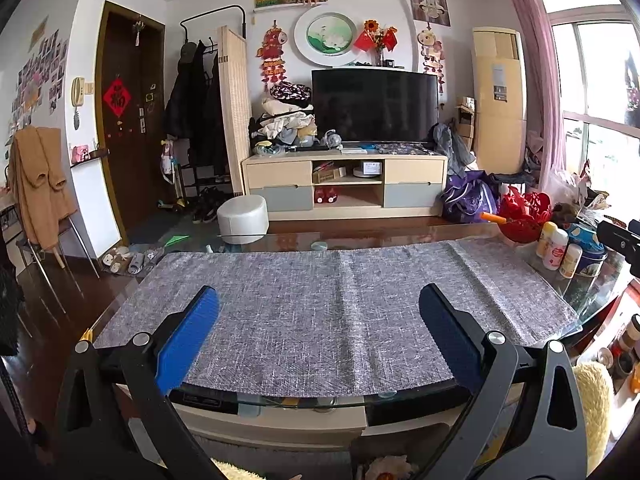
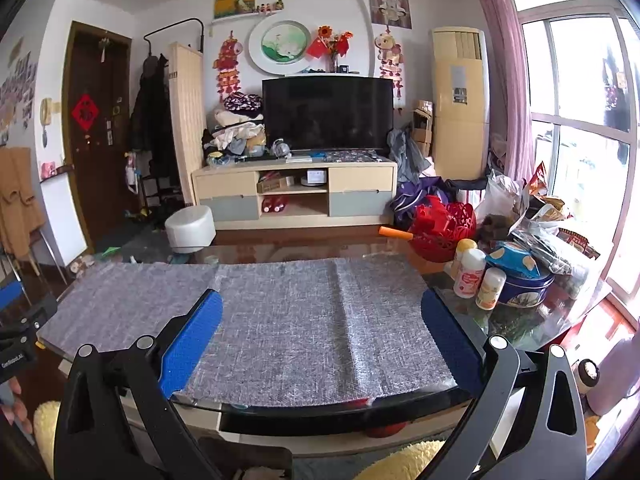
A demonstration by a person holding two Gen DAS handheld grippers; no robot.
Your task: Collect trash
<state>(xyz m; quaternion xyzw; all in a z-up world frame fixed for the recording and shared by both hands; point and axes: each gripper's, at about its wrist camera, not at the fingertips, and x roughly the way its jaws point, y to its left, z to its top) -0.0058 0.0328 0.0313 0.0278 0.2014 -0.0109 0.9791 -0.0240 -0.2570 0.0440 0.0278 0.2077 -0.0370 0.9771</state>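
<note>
My left gripper (image 1: 319,300) is open and empty, its blue pads spread wide above the near edge of a grey cloth mat (image 1: 340,304) on a glass table. My right gripper (image 2: 322,304) is also open and empty over the same mat (image 2: 288,312). No loose trash lies on the mat. A heap of crumpled snack wrappers and plastic bags (image 2: 536,216) sits at the table's right end, beyond the right gripper. The right gripper's body shows at the right edge of the left wrist view (image 1: 620,240).
A red basket (image 2: 442,228) with an orange tube, small bottles (image 2: 470,272) and a blue cookie tin (image 2: 522,280) crowd the table's right side. A white stool (image 1: 243,218), TV cabinet (image 1: 346,184) and slippers (image 1: 128,258) lie beyond the table.
</note>
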